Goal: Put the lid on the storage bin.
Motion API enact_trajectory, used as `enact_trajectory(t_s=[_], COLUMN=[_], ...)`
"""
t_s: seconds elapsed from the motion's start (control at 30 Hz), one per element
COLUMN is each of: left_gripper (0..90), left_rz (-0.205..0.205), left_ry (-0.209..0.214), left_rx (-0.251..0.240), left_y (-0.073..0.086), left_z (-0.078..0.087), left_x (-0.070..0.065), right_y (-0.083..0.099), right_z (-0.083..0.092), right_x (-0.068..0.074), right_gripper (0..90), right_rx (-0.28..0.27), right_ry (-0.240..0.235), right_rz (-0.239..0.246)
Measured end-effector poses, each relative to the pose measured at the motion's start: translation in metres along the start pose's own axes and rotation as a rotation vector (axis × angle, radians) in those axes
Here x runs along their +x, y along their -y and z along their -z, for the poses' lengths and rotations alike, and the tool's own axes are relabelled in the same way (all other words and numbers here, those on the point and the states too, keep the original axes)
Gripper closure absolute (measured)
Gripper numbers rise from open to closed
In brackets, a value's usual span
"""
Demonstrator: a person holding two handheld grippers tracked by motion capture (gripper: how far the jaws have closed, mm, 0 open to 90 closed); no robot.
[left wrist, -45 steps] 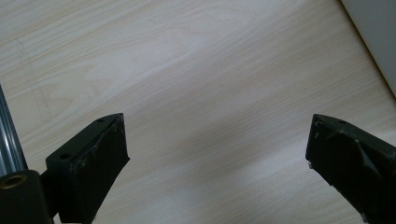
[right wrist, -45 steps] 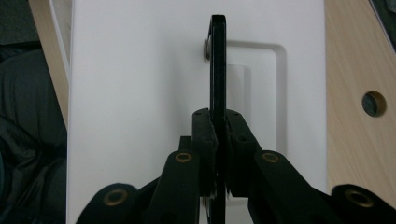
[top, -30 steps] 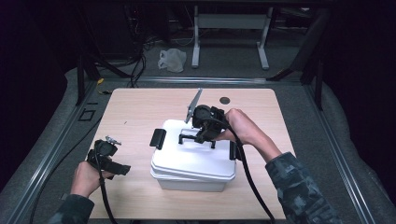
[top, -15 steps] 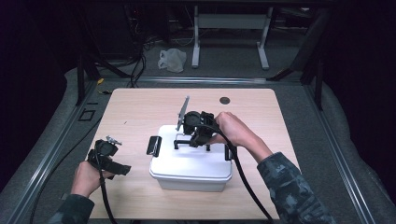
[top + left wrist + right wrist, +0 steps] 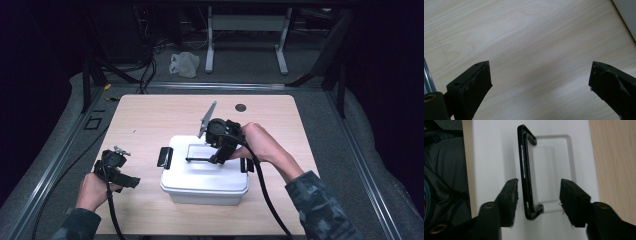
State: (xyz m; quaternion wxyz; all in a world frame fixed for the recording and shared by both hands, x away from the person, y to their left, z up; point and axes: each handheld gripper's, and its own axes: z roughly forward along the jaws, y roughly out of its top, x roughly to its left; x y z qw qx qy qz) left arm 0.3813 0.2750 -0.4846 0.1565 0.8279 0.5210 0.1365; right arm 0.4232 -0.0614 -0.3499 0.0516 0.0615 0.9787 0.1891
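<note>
A white lidded box (image 5: 200,182) stands at the table's front middle, with a black latch (image 5: 164,156) at its left end and another (image 5: 245,166) at its right. Its thin black handle (image 5: 197,159) (image 5: 525,170) stands up from the lid's recess. My right gripper (image 5: 217,156) (image 5: 539,187) hangs over the lid with its jaws on either side of the handle. The jaws have just been opening, and neither pad touches the handle, which is nearer the left one. My left gripper (image 5: 117,172) (image 5: 540,75) is open over bare wood, left of the box.
The light wooden table (image 5: 150,120) has a round dark hole (image 5: 240,107) near its back edge. A white plastic bag (image 5: 185,64) lies on the floor behind. Metal rails (image 5: 60,155) run along the table's left side. Cables trail from both grippers toward the front.
The right gripper was shut on the handle and swung slightly left, then back. Its jaws now stand apart, and the handle is let go. The left gripper has stayed still.
</note>
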Motion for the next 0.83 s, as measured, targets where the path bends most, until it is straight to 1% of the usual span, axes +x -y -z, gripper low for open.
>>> enact_trajectory(t_s=[0.07,0.1,0.13,0.17,0.2,0.23,0.3,0.37,0.4,0.47,0.5,0.53,0.57,0.6,0.67,0.7,0.73,0.77,0.8,0.83], left_gripper=[4.2,4.2,4.2,4.2,4.2,4.2,4.2,4.2,4.2,4.2,4.1,4.1,4.1,3.9,3.7,3.7,3.6,3.6,3.4,3.2], left_rz=[0.002,0.003,0.004,0.004,0.004,0.004,0.0,-0.003,-0.003,-0.007,-0.006,-0.006,-0.006,-0.005,-0.006,-0.006,-0.006,-0.001,-0.004,-0.005], left_ry=[-0.001,-0.001,-0.002,-0.002,-0.002,-0.001,-0.003,-0.005,-0.006,-0.007,-0.011,-0.011,-0.009,-0.011,-0.013,-0.014,-0.014,-0.013,-0.015,-0.015], left_rx=[0.0,-0.001,0.001,-0.001,-0.002,-0.001,0.002,-0.001,0.0,0.002,0.001,0.001,0.002,0.002,0.002,0.001,0.001,0.002,0.004,0.008], left_y=[0.0,0.0,0.0,0.0,0.001,0.0,0.0,0.0,0.0,0.0,0.0,0.0,0.0,0.0,0.0,0.0,0.0,0.0,0.0,0.0], left_z=[0.0,0.0,0.001,0.0,0.001,0.001,0.0,0.0,0.0,0.0,0.0,0.0,-0.001,-0.001,-0.001,-0.002,-0.002,-0.002,-0.003,-0.003], left_x=[0.0,0.0,0.0,0.0,-0.001,-0.001,-0.001,-0.001,-0.002,-0.002,-0.002,-0.002,-0.002,-0.002,-0.002,-0.002,-0.002,-0.002,-0.002,-0.002], right_y=[0.013,0.018,0.027,0.033,0.041,0.05,0.069,0.093,0.101,0.124,0.148,0.148,0.159,0.172,0.192,0.207,0.207,0.212,0.219,0.224], right_z=[0.013,0.018,0.025,0.03,0.036,0.042,0.051,0.056,0.057,0.057,0.053,0.053,0.05,0.045,0.035,0.024,0.024,0.02,0.014,0.01], right_x=[0.002,0.003,0.006,0.007,0.009,0.011,0.016,0.022,0.024,0.029,0.034,0.034,0.037,0.039,0.042,0.044,0.044,0.044,0.045,0.045], right_gripper=[33.2,30.4,26.9,24.0,21.7,20.8,15.9,14.5,13.8,11.8,8.9,8.9,7.1,5.5,4.9,2.8,2.8,2.0,1.1,0.7], right_rx=[-0.019,-0.03,-0.038,-0.04,-0.045,-0.052,-0.055,-0.046,-0.041,-0.037,-0.023,-0.023,-0.019,-0.015,-0.019,0.003,0.003,0.009,0.008,0.008], right_ry=[0.026,0.034,0.056,0.07,0.08,0.091,0.122,0.146,0.155,0.166,0.181,0.181,0.186,0.189,0.187,0.192,0.192,0.192,0.194,0.205], right_rz=[-0.042,-0.051,-0.082,-0.097,-0.109,-0.131,-0.177,-0.233,-0.249,-0.307,-0.367,-0.367,-0.396,-0.427,-0.487,-0.532,-0.532,-0.551,-0.577,-0.594])
